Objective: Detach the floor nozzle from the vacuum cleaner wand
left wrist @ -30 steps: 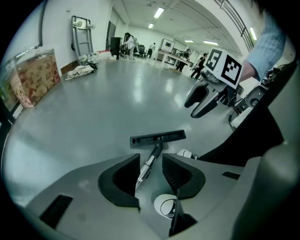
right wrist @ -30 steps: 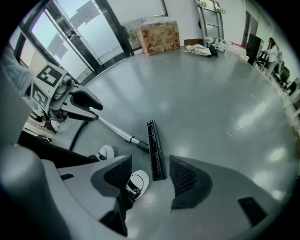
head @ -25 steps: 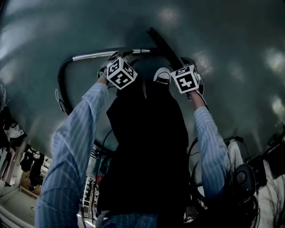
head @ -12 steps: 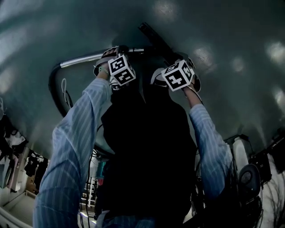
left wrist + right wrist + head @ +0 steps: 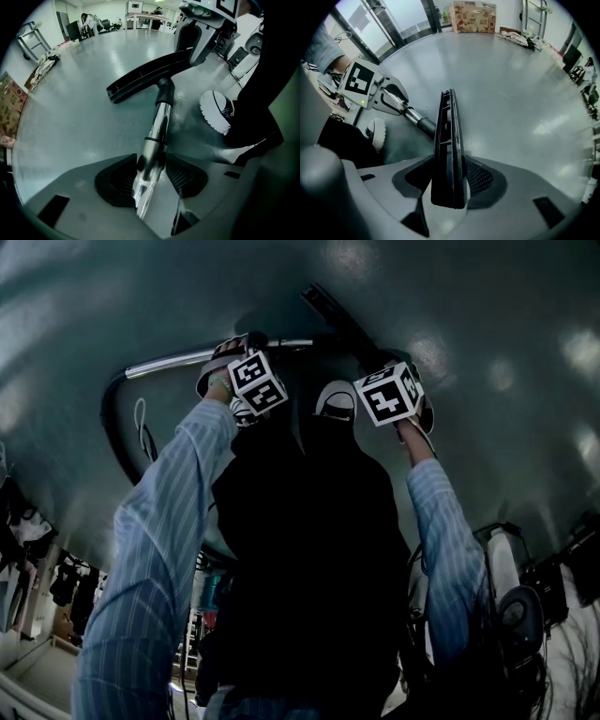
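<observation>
Since head view hides all jaws: left gripper (image 5: 153, 165) just opened wide, wand (image 5: 160, 124) unclamped between; right gripper (image 5: 449, 165) just closing, clamps nozzle (image 5: 447, 124), on floor (image 5: 511, 93), still on wand.

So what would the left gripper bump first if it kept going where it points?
The wand. It already sits between the left gripper's jaws, which have just been opening, so it comes before the floor. The gap left is hard to judge.
</observation>
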{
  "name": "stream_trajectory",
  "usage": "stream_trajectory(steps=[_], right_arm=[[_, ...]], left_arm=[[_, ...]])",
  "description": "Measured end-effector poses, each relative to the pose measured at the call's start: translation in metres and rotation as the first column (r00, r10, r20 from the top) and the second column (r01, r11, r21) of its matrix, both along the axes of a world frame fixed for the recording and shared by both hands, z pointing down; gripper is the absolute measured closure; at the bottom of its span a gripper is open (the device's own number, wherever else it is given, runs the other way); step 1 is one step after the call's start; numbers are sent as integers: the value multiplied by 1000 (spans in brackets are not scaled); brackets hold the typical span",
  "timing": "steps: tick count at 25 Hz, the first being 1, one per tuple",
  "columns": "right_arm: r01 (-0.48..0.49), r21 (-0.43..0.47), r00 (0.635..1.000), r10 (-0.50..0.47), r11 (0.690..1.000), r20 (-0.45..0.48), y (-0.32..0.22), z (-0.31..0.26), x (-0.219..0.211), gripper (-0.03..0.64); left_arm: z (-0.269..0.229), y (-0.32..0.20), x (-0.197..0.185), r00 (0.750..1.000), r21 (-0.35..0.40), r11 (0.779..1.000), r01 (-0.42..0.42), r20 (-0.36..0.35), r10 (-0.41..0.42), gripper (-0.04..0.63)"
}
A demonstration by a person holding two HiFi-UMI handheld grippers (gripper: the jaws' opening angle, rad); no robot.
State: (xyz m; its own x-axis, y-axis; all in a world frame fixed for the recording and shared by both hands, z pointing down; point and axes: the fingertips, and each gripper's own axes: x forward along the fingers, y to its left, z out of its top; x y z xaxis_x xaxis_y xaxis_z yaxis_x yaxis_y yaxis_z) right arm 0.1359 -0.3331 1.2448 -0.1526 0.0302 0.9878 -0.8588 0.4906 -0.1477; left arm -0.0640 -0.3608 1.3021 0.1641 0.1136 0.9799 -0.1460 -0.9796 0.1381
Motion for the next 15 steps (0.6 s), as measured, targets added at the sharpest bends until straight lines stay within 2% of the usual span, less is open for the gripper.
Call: stream_trajectory(steps=[4, 7, 11, 13, 15], right_arm=[[-95, -24, 993, 93, 995, -73, 5, -1, 61, 402], [-186, -56, 979, 180, 981, -96, 12, -8, 90, 402], [-228, -60, 972, 224, 972, -71, 14, -25, 102, 402], [-298, -68, 954, 297, 952, -30, 10, -37, 96, 397], [-366, -64, 930, 367, 929, 2, 0, -50, 86, 397]], left_arm=[[1, -2, 0, 1000, -10, 1000, 19, 16, -19, 428], [-6, -3, -5, 996, -28, 997, 77, 38, -76, 428], [-31, 4, -4, 992, -41, 992, 115, 46, -114, 428], [-44, 6, -8, 991, -46, 992, 121, 54, -118, 428], [-59, 1, -13, 987, -51, 986, 159, 49, -156, 428]])
